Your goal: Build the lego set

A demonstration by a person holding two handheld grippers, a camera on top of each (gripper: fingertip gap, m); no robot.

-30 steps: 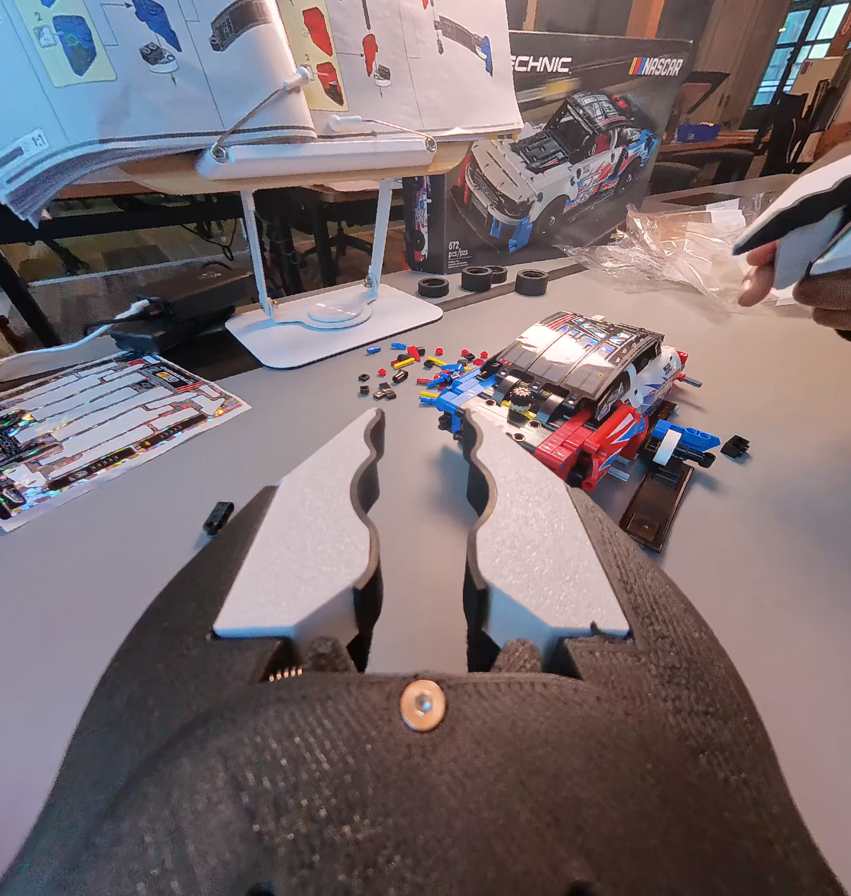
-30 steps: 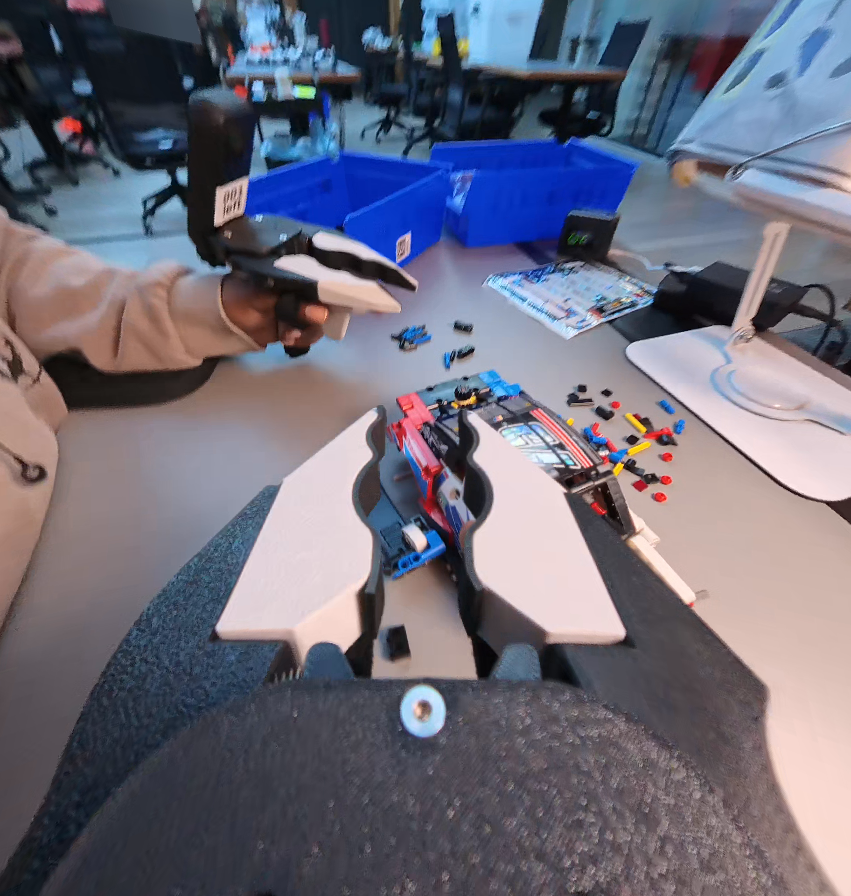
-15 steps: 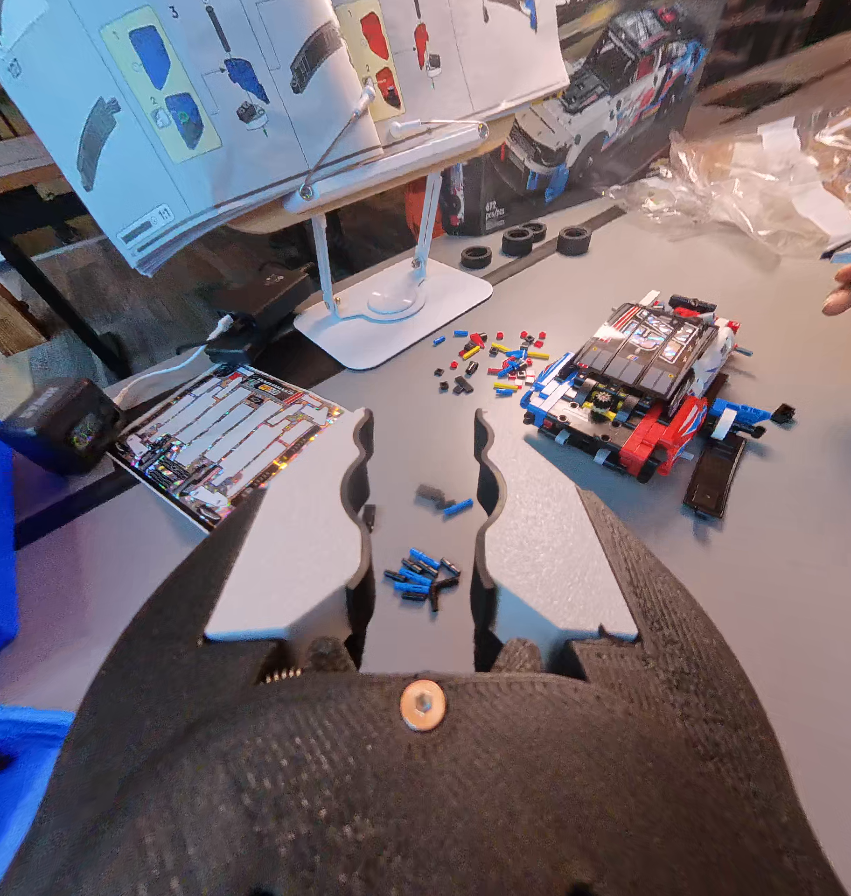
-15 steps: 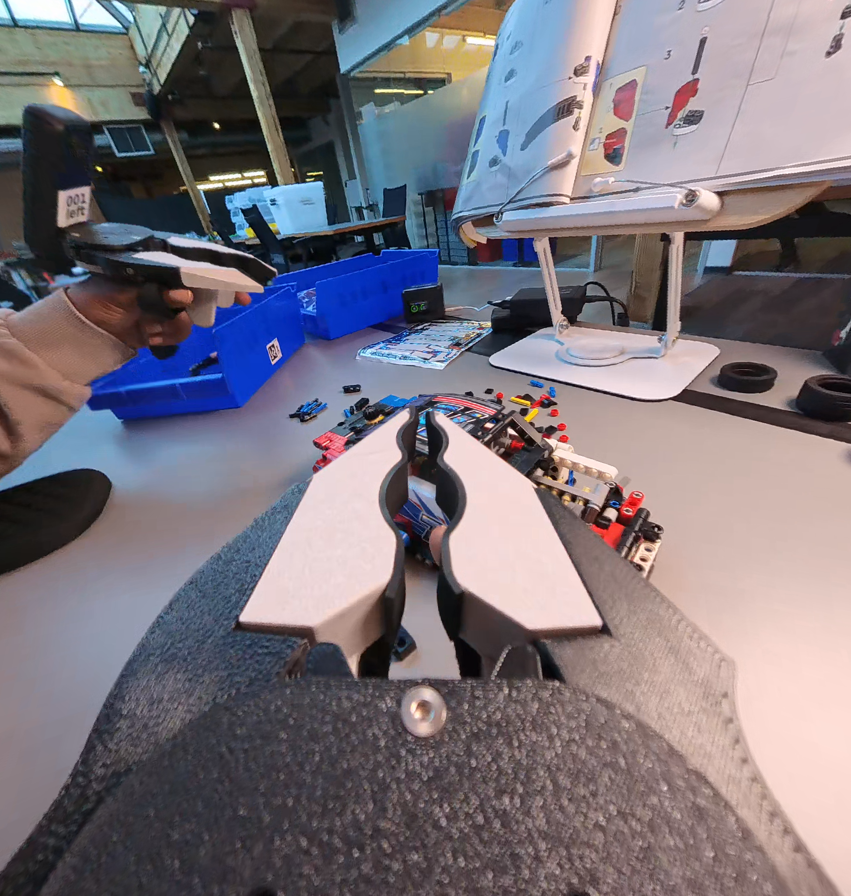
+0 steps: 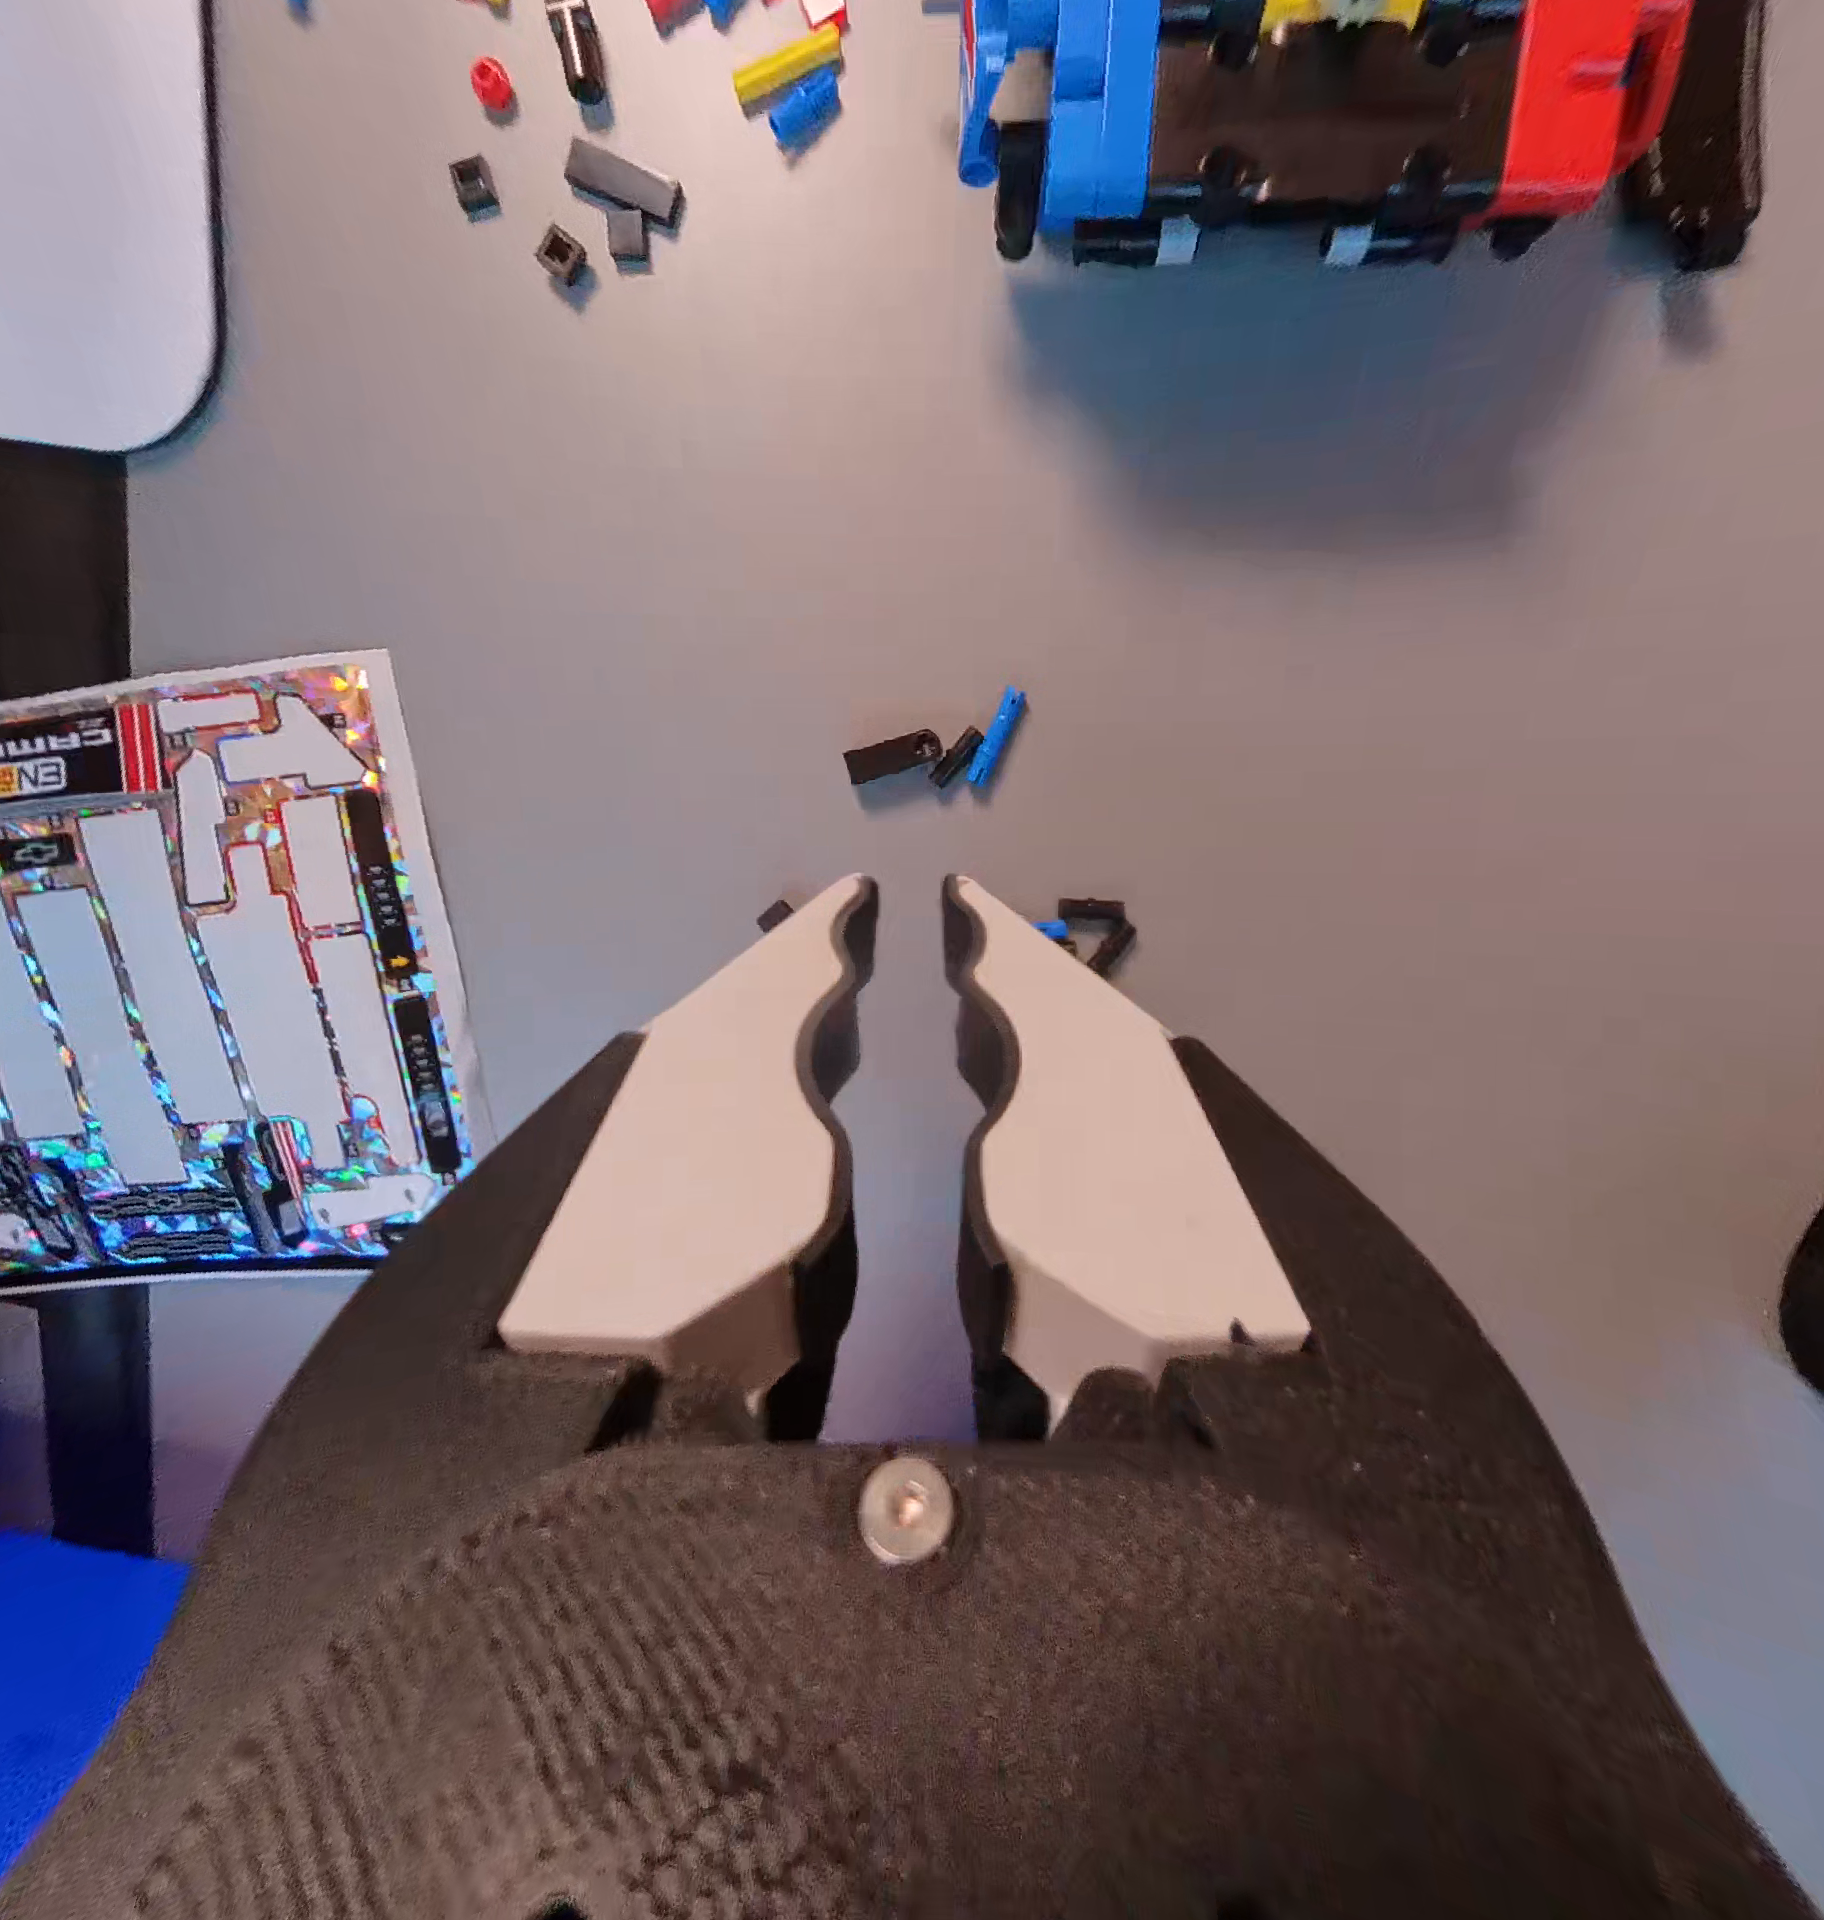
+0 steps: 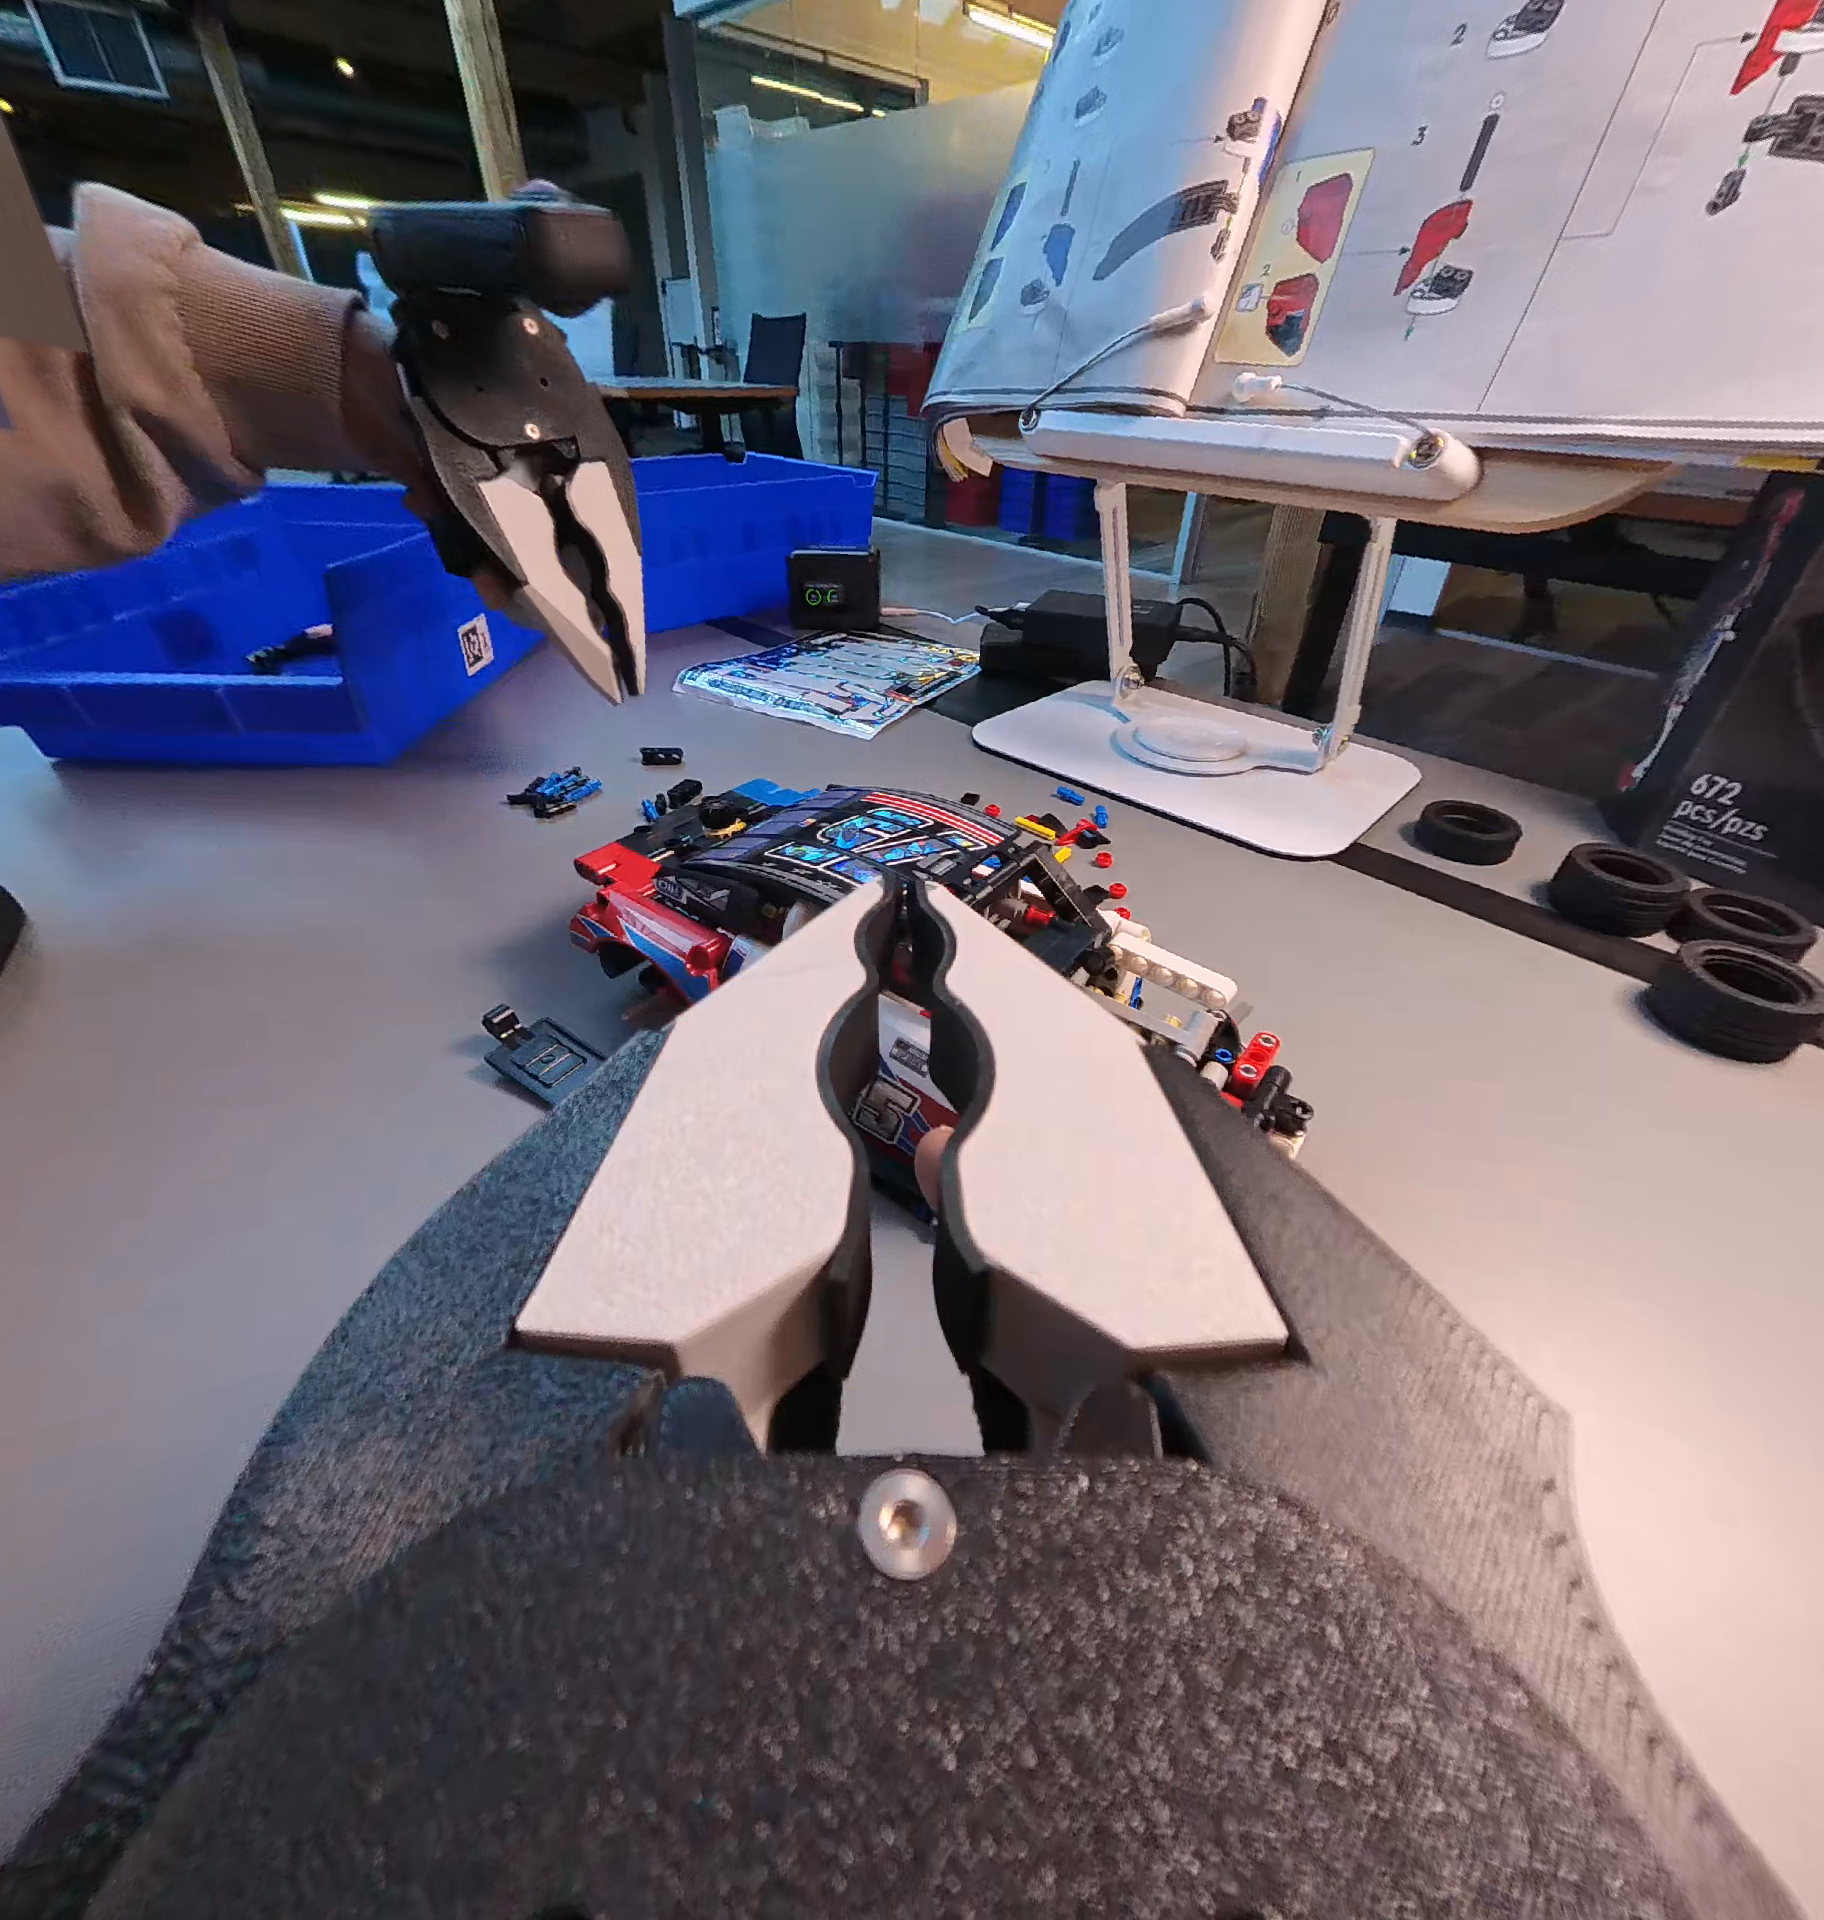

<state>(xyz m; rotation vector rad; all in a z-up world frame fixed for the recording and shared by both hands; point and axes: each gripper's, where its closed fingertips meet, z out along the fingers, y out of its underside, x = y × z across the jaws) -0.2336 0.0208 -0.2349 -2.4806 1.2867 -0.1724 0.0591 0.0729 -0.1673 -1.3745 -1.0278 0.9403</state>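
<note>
Our left gripper [image 5: 908, 894] has swung down over the small blue and black pins [image 5: 934, 750] on the worktop [image 5: 1303, 727], fingers slightly apart, empty. Our right gripper [image 6: 903, 904] has closed on the Lego car [image 6: 835, 862], so a pin goes in next, we think.

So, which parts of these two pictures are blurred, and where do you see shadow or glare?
Left wrist view: the lego car at the top edge is motion-smeared, with a soft shadow on the table below it; the sticker sheet glitters. Right wrist view: the left gripper and sleeve are blurred; the right gripper is sharp.
</note>
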